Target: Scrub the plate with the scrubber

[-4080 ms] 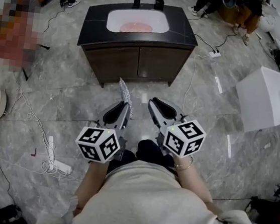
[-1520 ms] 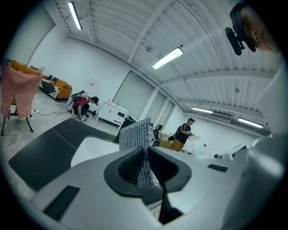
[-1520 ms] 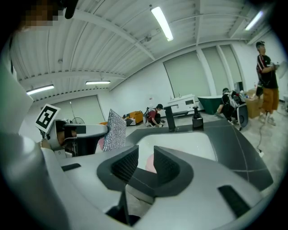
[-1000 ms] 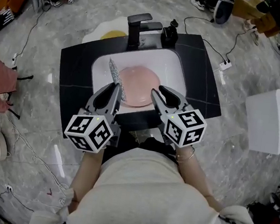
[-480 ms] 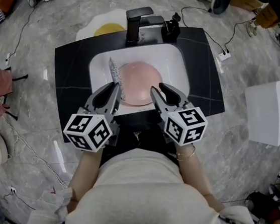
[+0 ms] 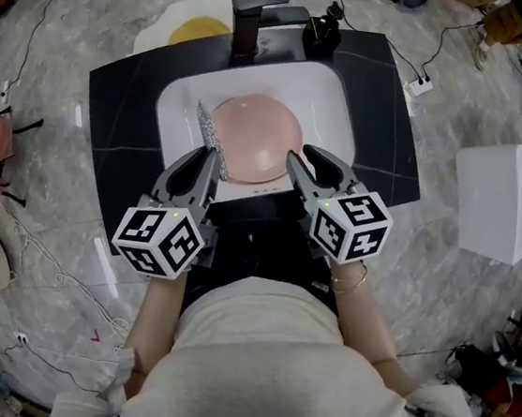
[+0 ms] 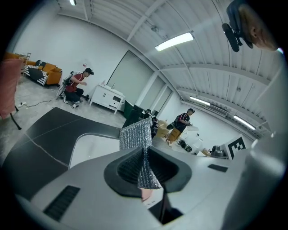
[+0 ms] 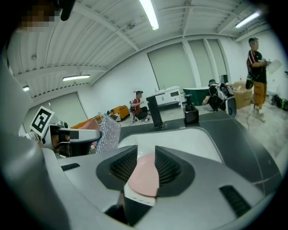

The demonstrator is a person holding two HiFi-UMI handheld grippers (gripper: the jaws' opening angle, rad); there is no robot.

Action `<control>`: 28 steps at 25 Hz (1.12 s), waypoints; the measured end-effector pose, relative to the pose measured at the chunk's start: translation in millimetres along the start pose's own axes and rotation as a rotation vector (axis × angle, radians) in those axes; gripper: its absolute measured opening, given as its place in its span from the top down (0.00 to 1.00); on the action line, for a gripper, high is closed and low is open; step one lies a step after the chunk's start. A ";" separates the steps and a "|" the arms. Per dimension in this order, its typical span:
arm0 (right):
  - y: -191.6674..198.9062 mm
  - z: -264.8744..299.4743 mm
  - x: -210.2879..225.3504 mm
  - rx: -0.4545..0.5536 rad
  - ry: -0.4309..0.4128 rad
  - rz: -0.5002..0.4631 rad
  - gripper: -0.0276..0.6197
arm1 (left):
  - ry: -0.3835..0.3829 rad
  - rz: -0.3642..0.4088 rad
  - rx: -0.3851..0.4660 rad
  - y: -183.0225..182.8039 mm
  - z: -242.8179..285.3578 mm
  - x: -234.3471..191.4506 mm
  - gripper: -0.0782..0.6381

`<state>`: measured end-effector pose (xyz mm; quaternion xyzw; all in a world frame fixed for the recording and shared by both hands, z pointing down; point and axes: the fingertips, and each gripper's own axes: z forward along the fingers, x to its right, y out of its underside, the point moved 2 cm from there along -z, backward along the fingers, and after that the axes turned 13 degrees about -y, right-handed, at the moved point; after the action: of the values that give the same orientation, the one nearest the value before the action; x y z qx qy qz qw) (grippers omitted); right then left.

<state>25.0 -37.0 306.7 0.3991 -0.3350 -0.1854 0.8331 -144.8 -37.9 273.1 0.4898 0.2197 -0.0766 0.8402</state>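
Scrubbing not begun. Left gripper (image 6: 213, 156) pinches the scrubber (image 6: 210, 136), which stands above its fingers. Right gripper (image 6: 300, 152) is empty, its jaws parted and just been opening. The plate (image 6: 254, 147) lies in the sink (image 6: 335, 108) ahead of both, apparently untouched.

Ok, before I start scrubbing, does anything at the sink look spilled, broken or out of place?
Nothing stands out. The pink plate lies whole in the white basin, the black counter shows no spill, the left gripper is shut on the scrubber, and the right gripper, jaws just opened wider, holds nothing.
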 end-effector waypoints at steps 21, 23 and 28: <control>19.0 37.5 73.4 -0.162 -0.066 0.076 0.79 | -0.067 -0.036 -0.102 33.9 56.5 -1.0 0.81; 20.4 41.2 81.1 -0.168 -0.058 0.080 0.78 | -0.062 -0.027 -0.113 35.6 62.3 -0.2 0.81; 22.9 56.6 99.4 -0.190 -0.057 0.087 0.77 | -0.043 0.012 -0.144 39.2 80.6 0.0 0.81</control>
<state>56.3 -110.9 391.4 0.2981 -0.3564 -0.1914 0.8646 -107.6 -87.0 338.2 0.4275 0.2035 -0.0661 0.8783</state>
